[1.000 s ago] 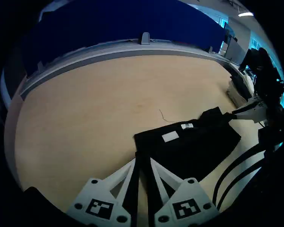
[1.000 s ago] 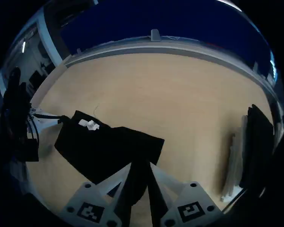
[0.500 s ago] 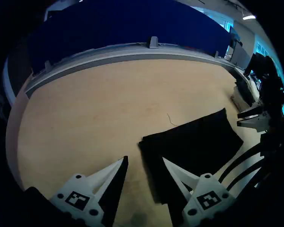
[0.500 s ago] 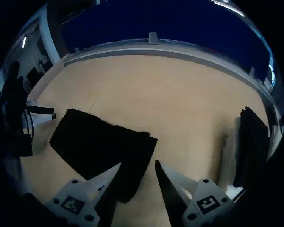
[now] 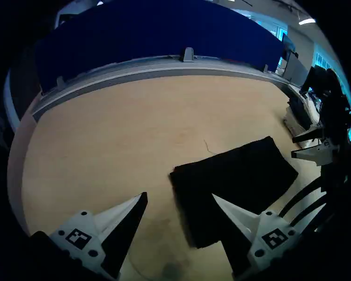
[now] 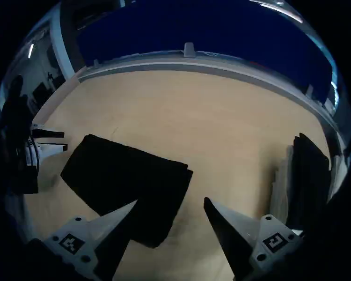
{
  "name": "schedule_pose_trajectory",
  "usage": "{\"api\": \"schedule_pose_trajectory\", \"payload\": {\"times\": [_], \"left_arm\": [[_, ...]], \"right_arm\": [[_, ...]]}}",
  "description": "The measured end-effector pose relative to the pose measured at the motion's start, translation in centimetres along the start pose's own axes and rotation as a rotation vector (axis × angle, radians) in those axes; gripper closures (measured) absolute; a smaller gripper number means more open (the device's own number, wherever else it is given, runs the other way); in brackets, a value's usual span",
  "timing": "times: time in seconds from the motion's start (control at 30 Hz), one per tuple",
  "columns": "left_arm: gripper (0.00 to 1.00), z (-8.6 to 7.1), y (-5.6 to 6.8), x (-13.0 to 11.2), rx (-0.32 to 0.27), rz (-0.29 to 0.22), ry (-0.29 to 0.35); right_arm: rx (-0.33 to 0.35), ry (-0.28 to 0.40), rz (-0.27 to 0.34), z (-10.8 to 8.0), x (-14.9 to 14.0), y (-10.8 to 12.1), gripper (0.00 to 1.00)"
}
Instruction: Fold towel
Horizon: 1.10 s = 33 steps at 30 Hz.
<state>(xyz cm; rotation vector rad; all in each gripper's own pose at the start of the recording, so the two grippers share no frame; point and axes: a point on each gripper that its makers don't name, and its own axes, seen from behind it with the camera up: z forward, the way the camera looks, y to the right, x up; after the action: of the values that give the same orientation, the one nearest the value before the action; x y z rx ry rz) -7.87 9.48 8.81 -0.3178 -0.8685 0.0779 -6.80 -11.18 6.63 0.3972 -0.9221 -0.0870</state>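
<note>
A black towel (image 5: 231,180) lies folded flat on the pale wooden table (image 5: 128,126). In the left gripper view my left gripper (image 5: 178,201) stands open just before the towel's near corner, its right finger over the cloth. In the right gripper view the same towel (image 6: 124,175) lies left of centre, and my right gripper (image 6: 171,208) is open above its near right corner, holding nothing. Each view catches the other gripper at the towel's far end: the right gripper (image 5: 313,146) and the left gripper (image 6: 47,140), both with fingers apart.
A stack of folded dark and light towels (image 6: 304,182) sits at the table's right edge. A blue partition (image 6: 199,28) on a grey rail (image 6: 189,58) bounds the far side. Black cables (image 5: 297,206) hang near the right gripper.
Both grippers were shut on the towel's corners a second ago. They opened, released the cloth, and pulled back slightly. The towel now lies flat with its white label hidden.
</note>
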Motion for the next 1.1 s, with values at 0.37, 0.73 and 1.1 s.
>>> {"api": "schedule_pose_trajectory", "payload": {"times": [0.37,0.73,1.1], "left_arm": [[0.08,-3.1,-1.8,-0.4,0.064,-0.028,0.047],[0.08,-7.9,-2.8,-2.6,0.125,-0.094,0.081],[0.08,-12.5,-4.0,-5.5,0.181,-0.139,0.095]], "right_arm": [[0.042,-0.023,-0.050,-1.0,-0.9,-1.0,0.00],[0.096,-0.055,-0.129,-1.9,-1.7,-2.2,0.00],[0.160,-0.105,-0.216,-2.8,-3.4,-3.2,0.00]]}}
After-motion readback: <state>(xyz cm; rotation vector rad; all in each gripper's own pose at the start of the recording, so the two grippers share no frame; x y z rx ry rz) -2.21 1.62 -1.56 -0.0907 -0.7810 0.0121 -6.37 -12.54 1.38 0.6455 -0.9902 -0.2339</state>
